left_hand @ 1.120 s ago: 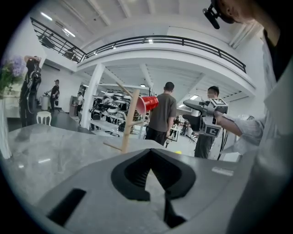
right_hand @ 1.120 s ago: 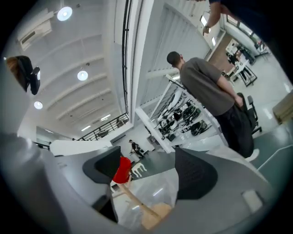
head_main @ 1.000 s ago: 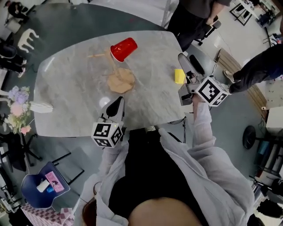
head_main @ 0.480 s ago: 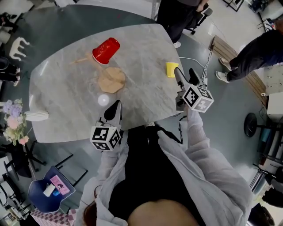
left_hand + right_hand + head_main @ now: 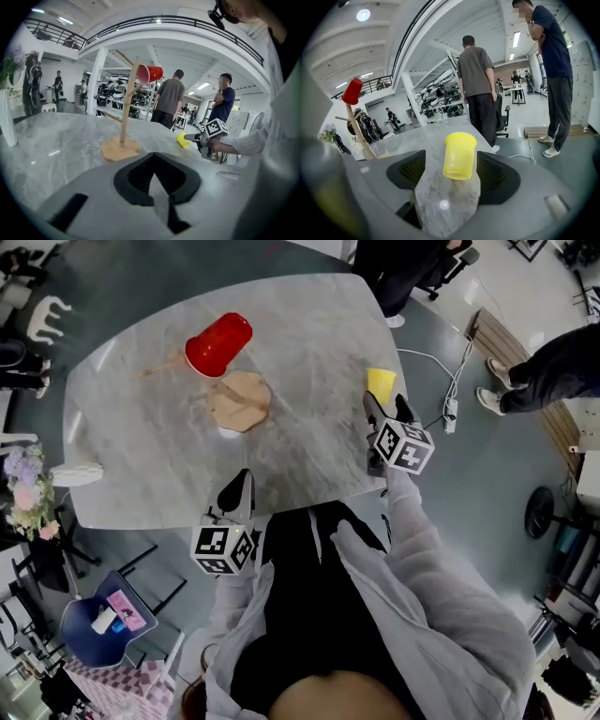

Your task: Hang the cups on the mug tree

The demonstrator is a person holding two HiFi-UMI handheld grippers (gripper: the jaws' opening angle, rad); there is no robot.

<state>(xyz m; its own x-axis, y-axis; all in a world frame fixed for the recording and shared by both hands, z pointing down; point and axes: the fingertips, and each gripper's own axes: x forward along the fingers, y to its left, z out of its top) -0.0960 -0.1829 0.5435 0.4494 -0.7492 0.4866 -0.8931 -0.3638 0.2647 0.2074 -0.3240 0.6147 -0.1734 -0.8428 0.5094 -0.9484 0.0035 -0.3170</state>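
Observation:
A wooden mug tree [image 5: 240,401] stands mid-table with a red cup [image 5: 217,343] hung on one peg; the left gripper view shows the same tree [image 5: 125,108] and red cup [image 5: 151,73]. A yellow cup [image 5: 381,383] rests near the table's right edge. My right gripper [image 5: 382,411] reaches it. In the right gripper view the yellow cup [image 5: 460,154] sits between the jaws, which are closing, with a gap on each side. My left gripper [image 5: 238,486] hovers at the near edge, shut and empty [image 5: 152,176].
A white vase [image 5: 77,472] lies at the table's left edge, with flowers [image 5: 23,488] beside it. Two people [image 5: 476,89] stand beyond the right end of the table. A cable and power strip [image 5: 448,409] lie on the floor there. A blue chair [image 5: 98,624] stands near left.
My right gripper has come forward along the table's right edge up to the yellow cup. The left gripper has stayed by the near edge.

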